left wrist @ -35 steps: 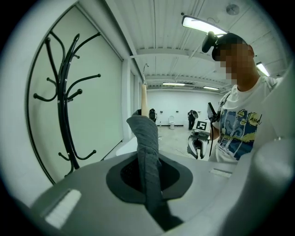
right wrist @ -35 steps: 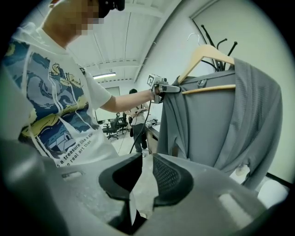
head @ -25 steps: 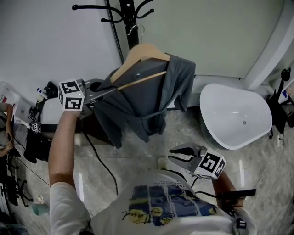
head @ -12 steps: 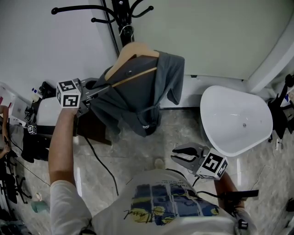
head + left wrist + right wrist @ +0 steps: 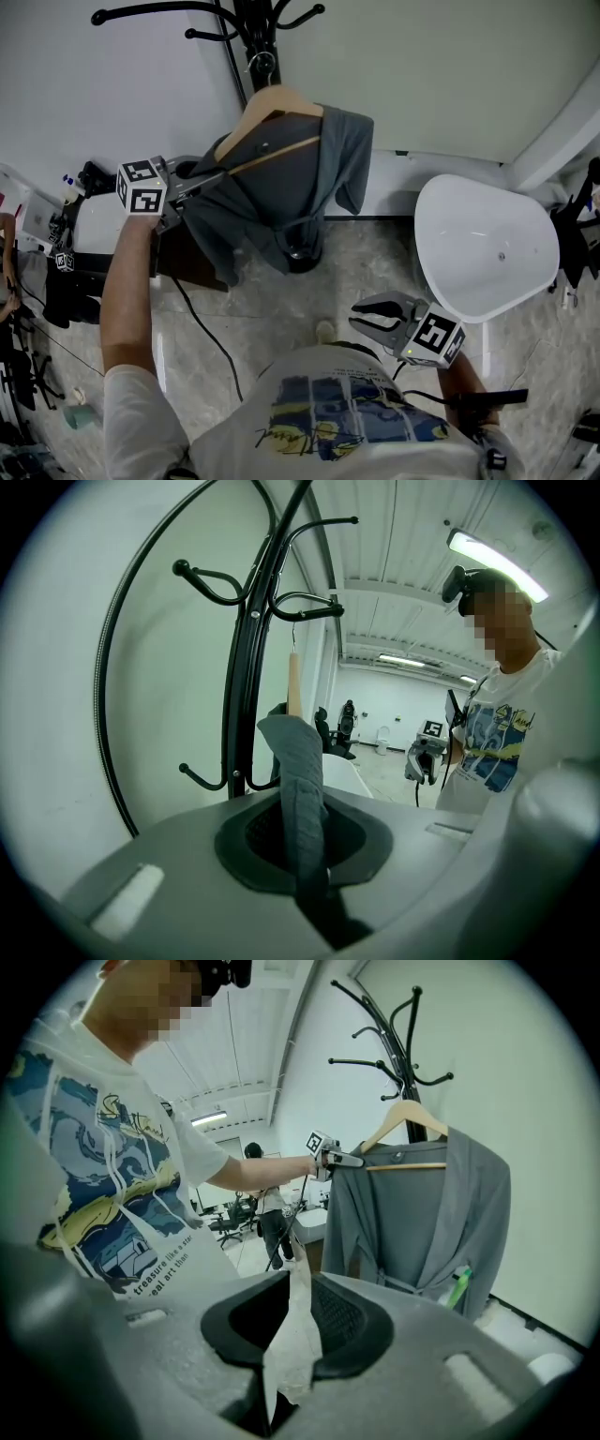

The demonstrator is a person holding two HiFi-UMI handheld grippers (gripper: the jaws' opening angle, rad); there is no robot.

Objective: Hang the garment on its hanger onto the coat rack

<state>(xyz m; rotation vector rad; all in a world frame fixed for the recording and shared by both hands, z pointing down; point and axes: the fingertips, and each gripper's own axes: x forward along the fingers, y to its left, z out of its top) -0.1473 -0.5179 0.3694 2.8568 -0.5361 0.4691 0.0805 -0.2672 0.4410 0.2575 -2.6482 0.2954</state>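
Both jaw pairs closed: L gripper [image 5: 197, 190] pinches garment [image 5: 272, 197] edge, hanger [image 5: 281, 98] axis straight ahead, hook [image 5: 262, 64] up; R gripper [image 5: 356, 319] nips pale strip [image 5: 300, 1307].

Floor [image 5: 281, 309]: pale marbled tile, glossy. Coat rack [image 5: 251, 28] stands on it by the wall. To the R, a big white tub [image 5: 487, 248]. L side: dark low cabinet [image 5: 192, 270], w/ black cable [image 5: 208, 333] snaking across the tiles nr it. Small greenish bottle-like thing [image 5: 80, 417] at btm L.
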